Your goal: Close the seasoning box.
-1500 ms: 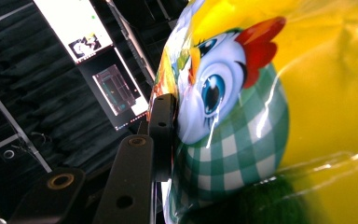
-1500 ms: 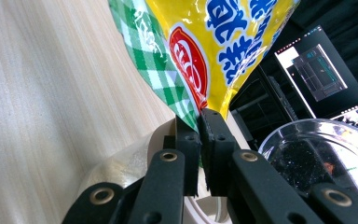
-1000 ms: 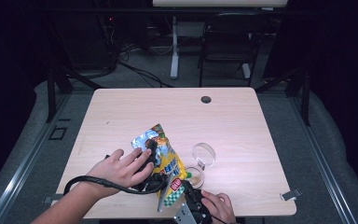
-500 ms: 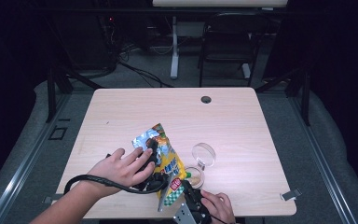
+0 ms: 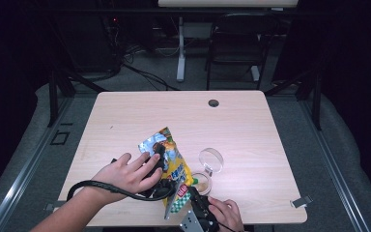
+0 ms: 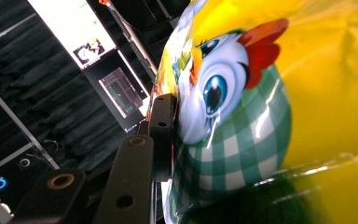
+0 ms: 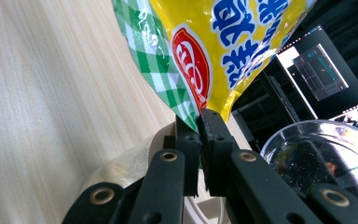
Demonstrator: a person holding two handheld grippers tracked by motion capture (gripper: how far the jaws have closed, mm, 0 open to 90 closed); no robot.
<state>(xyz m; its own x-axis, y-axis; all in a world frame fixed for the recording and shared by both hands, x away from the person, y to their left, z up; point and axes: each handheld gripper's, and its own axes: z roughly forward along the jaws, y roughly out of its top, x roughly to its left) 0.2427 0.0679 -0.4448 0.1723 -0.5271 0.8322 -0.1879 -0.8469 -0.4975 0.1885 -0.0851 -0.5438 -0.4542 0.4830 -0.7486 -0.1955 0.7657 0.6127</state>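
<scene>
A yellow snack bag [image 5: 173, 162] with a cartoon chick and green check print is tilted up above the near part of the wooden table [image 5: 125, 121]. My left gripper [image 5: 158, 162] sits under the person's left hand and grips the bag's middle. In the left gripper view one black pad [image 6: 164, 130] presses on the bag [image 6: 261, 93]; the other jaw is hidden behind it. My right gripper [image 5: 185, 192] is shut on the bag's lower corner [image 7: 193, 100], with both jaws pinched together [image 7: 200, 126].
A small round container [image 5: 202, 181] stands just right of the bag, with its clear lid [image 5: 211, 158] beside it; the lid [image 7: 321, 158] is close to my right jaws. A cable grommet [image 5: 213, 103] sits at the far edge. Chairs and desk legs stand beyond.
</scene>
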